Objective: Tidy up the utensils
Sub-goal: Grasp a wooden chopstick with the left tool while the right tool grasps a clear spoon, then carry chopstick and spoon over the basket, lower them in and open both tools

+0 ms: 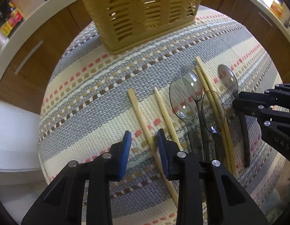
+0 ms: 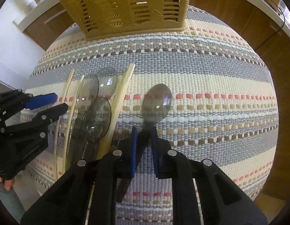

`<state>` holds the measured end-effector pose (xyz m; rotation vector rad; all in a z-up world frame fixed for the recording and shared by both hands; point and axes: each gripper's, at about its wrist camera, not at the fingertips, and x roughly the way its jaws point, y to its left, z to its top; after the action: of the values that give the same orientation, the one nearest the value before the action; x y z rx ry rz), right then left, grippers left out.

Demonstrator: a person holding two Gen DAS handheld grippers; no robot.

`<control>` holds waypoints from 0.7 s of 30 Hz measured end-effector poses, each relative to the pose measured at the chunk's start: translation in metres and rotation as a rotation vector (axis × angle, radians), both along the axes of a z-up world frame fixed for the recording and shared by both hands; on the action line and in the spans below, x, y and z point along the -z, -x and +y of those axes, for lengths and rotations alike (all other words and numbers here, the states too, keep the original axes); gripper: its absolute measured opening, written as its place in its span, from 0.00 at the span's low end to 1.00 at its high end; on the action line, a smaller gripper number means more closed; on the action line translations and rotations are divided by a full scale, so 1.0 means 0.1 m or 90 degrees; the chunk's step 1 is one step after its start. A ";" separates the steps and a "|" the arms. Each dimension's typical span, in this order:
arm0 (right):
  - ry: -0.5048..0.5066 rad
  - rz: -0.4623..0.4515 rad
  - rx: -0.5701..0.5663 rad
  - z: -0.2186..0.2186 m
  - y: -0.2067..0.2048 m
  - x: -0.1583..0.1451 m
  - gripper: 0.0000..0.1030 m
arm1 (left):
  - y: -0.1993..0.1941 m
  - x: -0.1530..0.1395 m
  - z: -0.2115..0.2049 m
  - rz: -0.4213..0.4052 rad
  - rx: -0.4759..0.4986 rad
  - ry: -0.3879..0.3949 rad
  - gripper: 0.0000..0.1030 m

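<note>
A tan slatted utensil basket [image 1: 141,9] stands at the far side of the striped woven mat [image 1: 99,97]; it also shows in the right wrist view [image 2: 124,5]. Several wooden chopsticks and clear dark plastic spoons lie side by side. My left gripper [image 1: 144,137] is open, its jaws either side of the leftmost chopstick [image 1: 140,116]. My right gripper [image 2: 144,133] has its jaws around the neck of the rightmost spoon [image 2: 157,103], nearly closed on it. That spoon [image 1: 228,78] and the right gripper [image 1: 240,101] show in the left wrist view too.
A chopstick pair [image 1: 210,90] lies among three overlapping spoons [image 1: 190,86]. The left gripper [image 2: 56,103] shows at the left of the right wrist view. Wooden cabinets [image 1: 32,56] and a white countertop [image 1: 22,30] surround the mat.
</note>
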<state>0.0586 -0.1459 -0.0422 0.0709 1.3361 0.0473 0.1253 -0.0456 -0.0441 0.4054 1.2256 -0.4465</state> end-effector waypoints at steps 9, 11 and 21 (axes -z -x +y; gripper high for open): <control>0.011 -0.027 -0.061 0.02 0.18 -0.04 0.04 | 0.05 -0.03 -0.18 -0.009 -0.011 0.046 0.04; -0.002 -0.046 -0.069 0.07 0.25 -0.12 0.02 | 0.07 -0.10 -0.12 -0.013 -0.023 0.080 0.04; -0.053 -0.115 -0.065 -0.09 0.40 -0.49 0.01 | 0.21 -0.71 0.22 -0.116 -0.057 0.194 0.04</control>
<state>0.0189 -0.1553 0.0066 0.0673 1.1557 0.1910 0.1045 -0.0238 0.0265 0.1273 0.9761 -0.4991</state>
